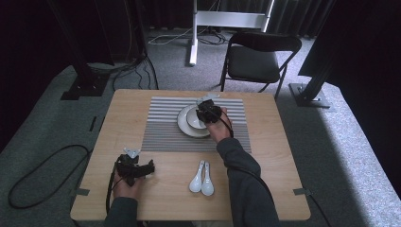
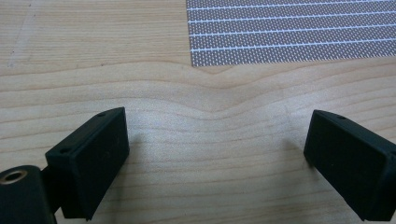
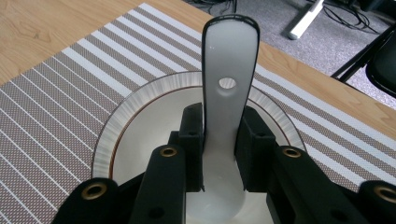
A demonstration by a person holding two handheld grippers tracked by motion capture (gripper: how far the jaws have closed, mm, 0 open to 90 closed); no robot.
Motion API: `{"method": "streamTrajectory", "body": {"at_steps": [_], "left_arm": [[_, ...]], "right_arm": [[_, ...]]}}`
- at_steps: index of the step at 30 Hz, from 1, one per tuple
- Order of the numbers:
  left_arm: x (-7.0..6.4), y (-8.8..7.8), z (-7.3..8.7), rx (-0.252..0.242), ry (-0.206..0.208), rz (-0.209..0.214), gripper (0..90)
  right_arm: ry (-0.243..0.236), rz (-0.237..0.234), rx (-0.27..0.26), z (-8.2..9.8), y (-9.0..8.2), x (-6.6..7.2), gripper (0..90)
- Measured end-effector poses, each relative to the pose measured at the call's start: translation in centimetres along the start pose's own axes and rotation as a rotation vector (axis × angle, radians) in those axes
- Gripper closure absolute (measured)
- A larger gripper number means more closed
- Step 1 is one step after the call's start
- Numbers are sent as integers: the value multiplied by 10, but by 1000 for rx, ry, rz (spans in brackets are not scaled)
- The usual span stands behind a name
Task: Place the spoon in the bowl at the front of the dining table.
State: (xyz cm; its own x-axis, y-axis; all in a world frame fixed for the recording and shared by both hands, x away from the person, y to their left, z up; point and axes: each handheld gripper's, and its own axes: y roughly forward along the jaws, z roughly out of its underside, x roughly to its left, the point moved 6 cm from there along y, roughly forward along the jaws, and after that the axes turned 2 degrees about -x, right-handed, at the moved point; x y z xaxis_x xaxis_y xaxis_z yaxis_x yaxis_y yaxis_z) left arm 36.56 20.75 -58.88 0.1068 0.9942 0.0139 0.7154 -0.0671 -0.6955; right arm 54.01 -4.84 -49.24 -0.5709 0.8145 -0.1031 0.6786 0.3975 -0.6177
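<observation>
My right gripper (image 1: 207, 113) (image 3: 219, 128) is shut on a white ceramic spoon (image 3: 229, 60), whose handle with a small hole sticks up past the jaws. It hovers over a white bowl (image 1: 193, 119) that sits on a ribbed plate (image 1: 183, 126) (image 3: 116, 126) on the striped placemat (image 1: 163, 127) (image 3: 56, 116). Two more white spoons (image 1: 202, 178) lie side by side on the wood near the front. At the front left, my left gripper (image 1: 138, 164) (image 2: 215, 140) rests low over bare wood, open and holding nothing, with the placemat's corner (image 2: 289, 32) ahead of it.
The wooden table (image 1: 142, 198) stands on grey carpet. A black folding chair (image 1: 257, 59) is behind its far right corner. Black stand bases (image 1: 82, 85) and cables (image 1: 42, 165) lie on the floor to the left.
</observation>
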Motion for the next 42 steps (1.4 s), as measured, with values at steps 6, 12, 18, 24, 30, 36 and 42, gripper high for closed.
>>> {"method": "streamTrajectory", "body": {"at_steps": [6,12,18,24,30,36,42], "left_arm": [[0,0,0,0,2,-1,70],[0,0,0,-2,2,-1,70],[0,0,0,-1,1,-1,70],[0,0,0,0,4,-1,70],[0,0,0,0,4,-1,70],[0,0,0,1,2,-1,70],[0,0,0,-2,1,-2,70]], "right_arm": [[-9,-1,14,0,5,3,741],[-25,0,50,1,13,6,742],[-20,-2,56,1,19,7,740],[-24,-2,69,-1,27,10,736],[-45,10,93,-2,35,15,736],[-39,17,122,-3,45,19,740],[-37,16,149,2,48,17,745]]}}
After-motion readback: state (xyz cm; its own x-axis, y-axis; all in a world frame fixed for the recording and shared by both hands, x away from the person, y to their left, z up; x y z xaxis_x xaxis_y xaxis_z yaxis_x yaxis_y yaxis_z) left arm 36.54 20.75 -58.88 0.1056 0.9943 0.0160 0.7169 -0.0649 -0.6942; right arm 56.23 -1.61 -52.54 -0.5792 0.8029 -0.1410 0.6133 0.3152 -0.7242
